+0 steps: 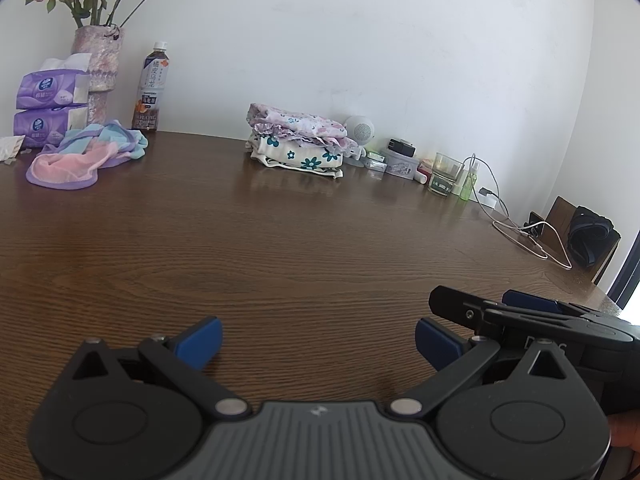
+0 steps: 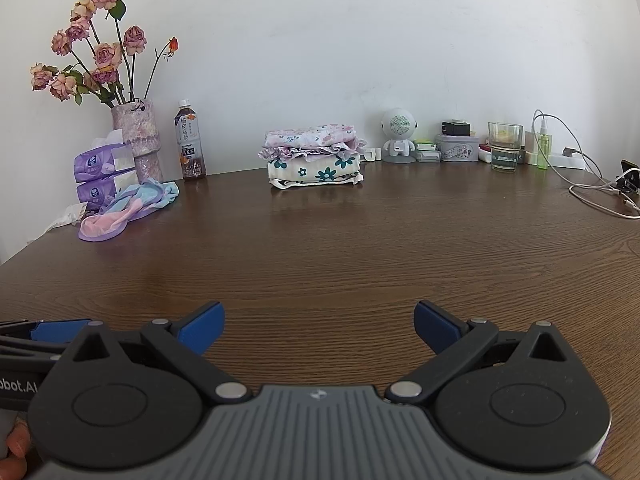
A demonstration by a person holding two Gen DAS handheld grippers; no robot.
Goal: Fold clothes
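Right wrist view looking across a wide brown wooden table [image 2: 320, 248], bare through the middle and crowded only along the far wall. Sitting at the back centre: a neat stack of folded clothes [image 2: 315, 156], frilled pink print on top, teal-flowered cloth beneath, apparently already dealt with. Lying crumpled at the far left corner, just in front of two purple tissue packs [image 2: 102, 178] and a vase of dried roses [image 2: 138, 136]: an unfolded pastel garment [image 2: 128, 210] in pink, lilac and pale blue, likely the piece still waiting. Standing beside the vase, a tea bottle [image 2: 189, 146]; further right along the wall, a small white robot-shaped speaker [image 2: 397, 132] and a drinking glass [image 2: 505, 146]. Hovering low over the near edge, side by side: left gripper [image 1: 318, 340] and right gripper [image 2: 318, 326], both spread wide and carrying nothing, blue pads well apart. Seemingly sitting between garments, with no fold under way. Probably calling next for a long reach to the left corner, pinching the pastel garment by an edge and dragging it onto the open middle for spreading flat before any fold.
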